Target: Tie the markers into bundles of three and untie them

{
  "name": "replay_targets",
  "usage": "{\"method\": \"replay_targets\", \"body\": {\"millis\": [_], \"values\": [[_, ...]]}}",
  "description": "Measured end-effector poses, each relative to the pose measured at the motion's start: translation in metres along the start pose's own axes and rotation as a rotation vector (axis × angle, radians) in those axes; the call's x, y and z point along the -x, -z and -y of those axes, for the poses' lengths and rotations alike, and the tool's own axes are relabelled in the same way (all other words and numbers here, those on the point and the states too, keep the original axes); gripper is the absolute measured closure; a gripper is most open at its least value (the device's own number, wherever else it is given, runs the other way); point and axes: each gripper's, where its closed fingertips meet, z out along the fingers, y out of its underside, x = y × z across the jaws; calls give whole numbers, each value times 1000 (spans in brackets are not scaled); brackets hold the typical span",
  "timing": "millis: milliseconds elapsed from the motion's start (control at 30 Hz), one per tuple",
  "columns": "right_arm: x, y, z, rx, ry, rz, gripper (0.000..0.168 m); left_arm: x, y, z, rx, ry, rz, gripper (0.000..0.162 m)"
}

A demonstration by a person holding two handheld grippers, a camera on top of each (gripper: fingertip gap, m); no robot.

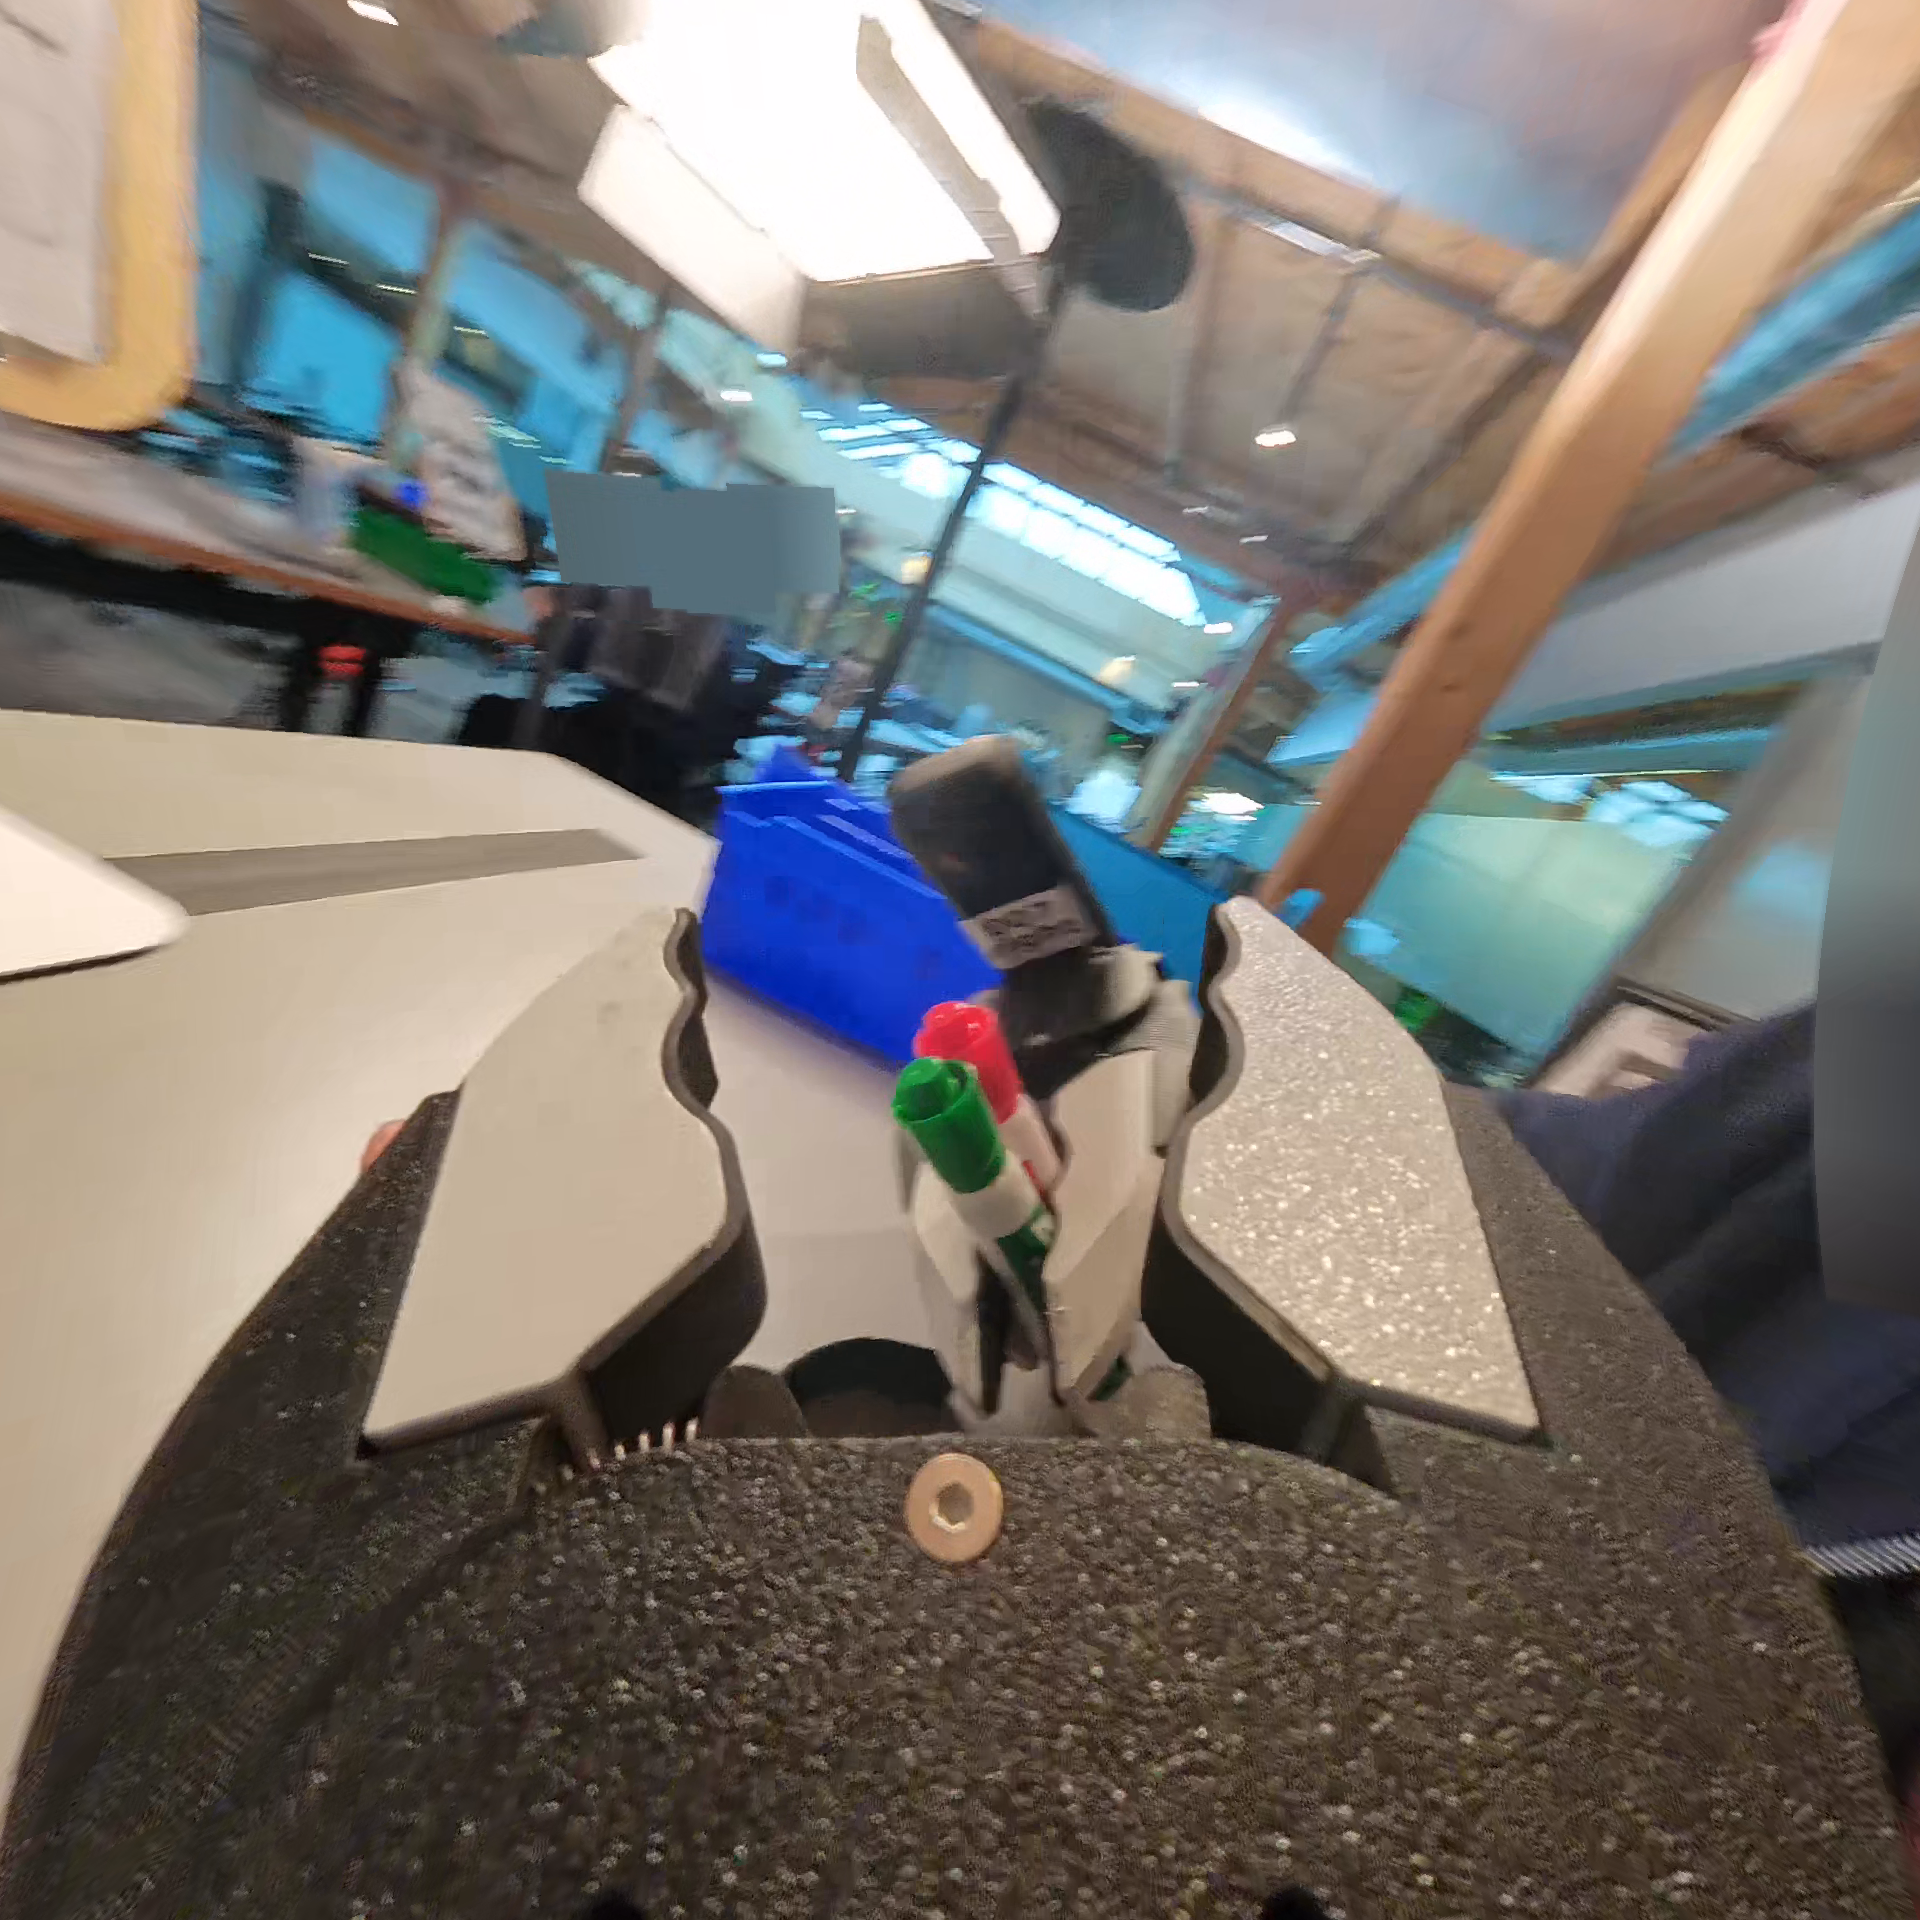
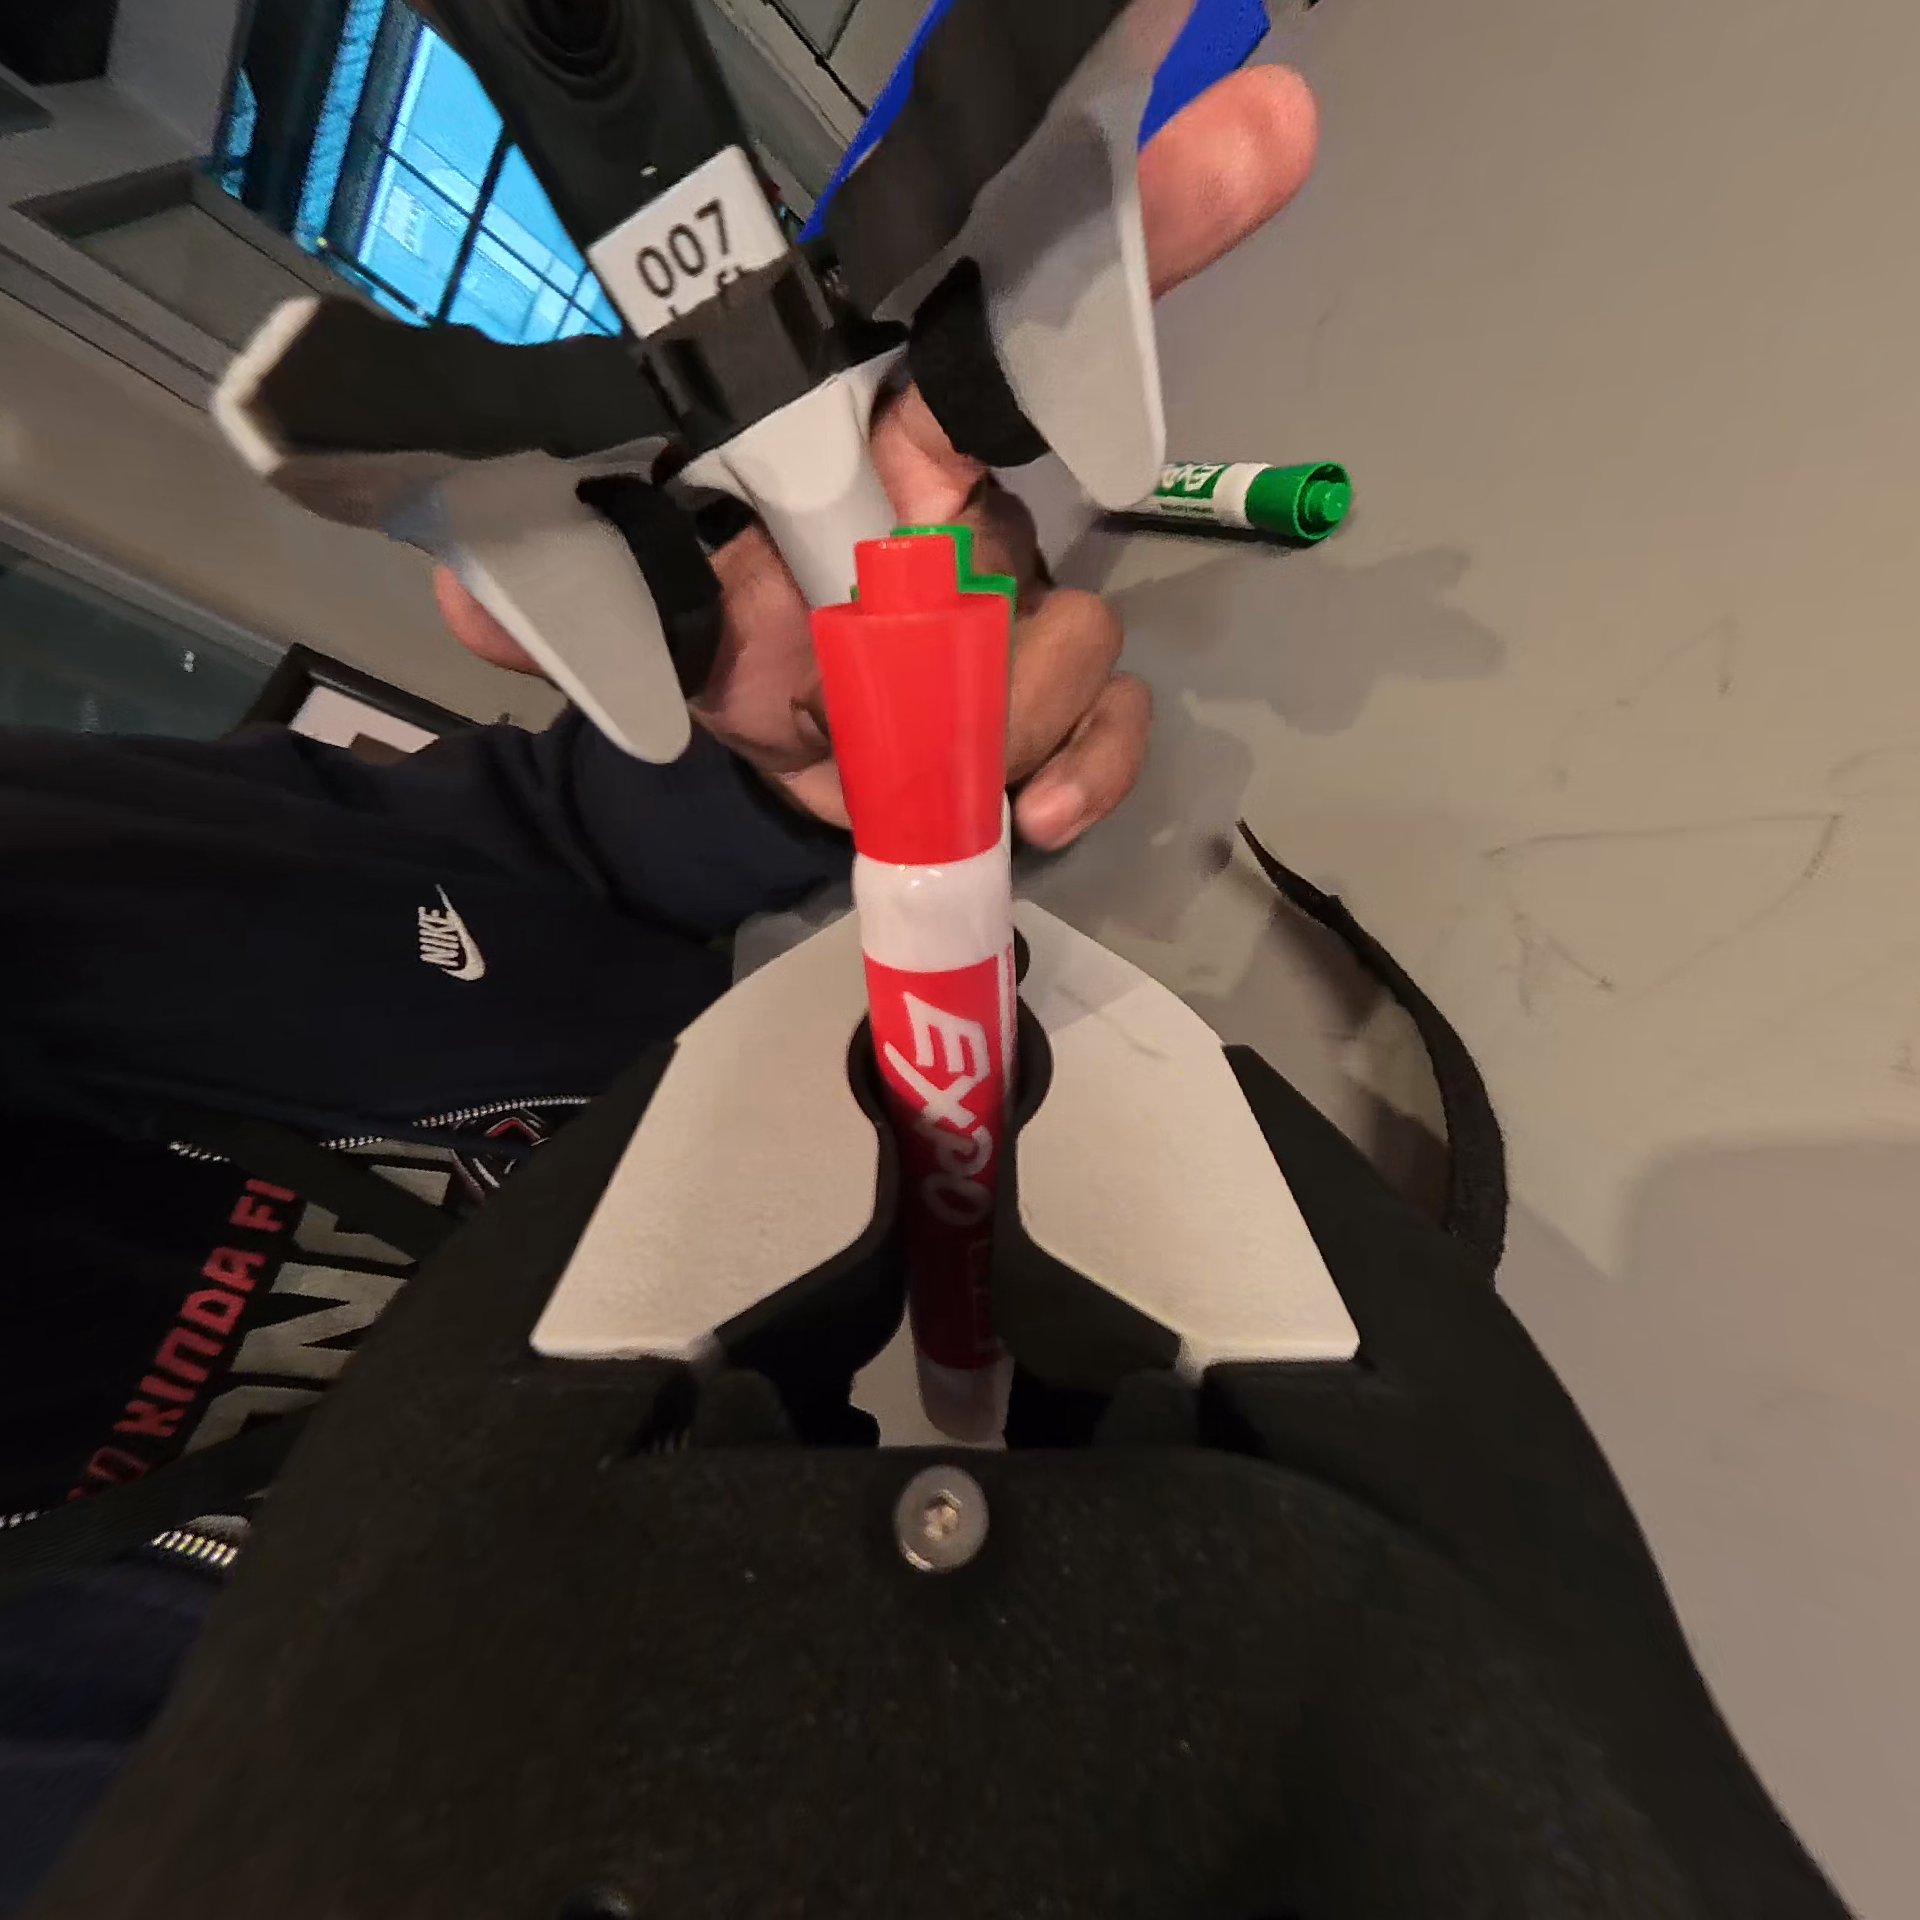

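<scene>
My right gripper (image 2: pixel 940 987) is shut on a red marker (image 2: pixel 914 727), with a green marker (image 2: pixel 982 577) held just behind it; both point away from the camera. In the left wrist view the same red marker (image 1: pixel 971 1039) and green marker (image 1: pixel 951 1132) stand up out of the right gripper's white fingers (image 1: pixel 1101 1164). My left gripper (image 1: pixel 956 935) is open wide and empty, facing the marker caps. It also shows in the right wrist view (image 2: pixel 831 499), held in a hand just beyond the caps. Another green marker (image 2: pixel 1247 499) lies on the grey table (image 2: pixel 1558 727).
A black strap (image 2: pixel 1455 1091) curves across the table beside my right gripper. A blue bin (image 1: pixel 831 914) stands on the table behind the markers. The person's dark sweatshirt (image 2: pixel 312 935) fills the left of the right wrist view. A workshop lies beyond. Spacing between my two grippers at the tips: around 10 cm. To the black strap (image 2: pixel 1455 1091): right tips about 8 cm, left tips about 15 cm.
</scene>
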Motion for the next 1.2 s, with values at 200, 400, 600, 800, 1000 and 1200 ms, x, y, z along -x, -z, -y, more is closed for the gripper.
{"method": "replay_targets", "body": {"millis": [200, 400, 600, 800, 1000, 1200], "values": [[-9, -3, -1, -25, 16, -31, 153, 21, 6, -19, 67, 207, 41, 67], [-7, -3, 3, -48, 35, -15, 153, 17, 6, -37, 121, 306, 35, 68], [19, -12, -2, -37, -2, 212, 154, -20, 7, -42, 181, 163, -174, 72], [57, -11, -7, -18, -10, 493, 154, -40, 16, -45, 209, 137, -357, 80], [87, -12, -13, 6, 5, 706, 155, -61, 21, -50, 221, 210, -526, 85], [81, -21, -21, 57, -89, 643, 155, -69, 20, -61, 233, 252, -577, 85]]}}
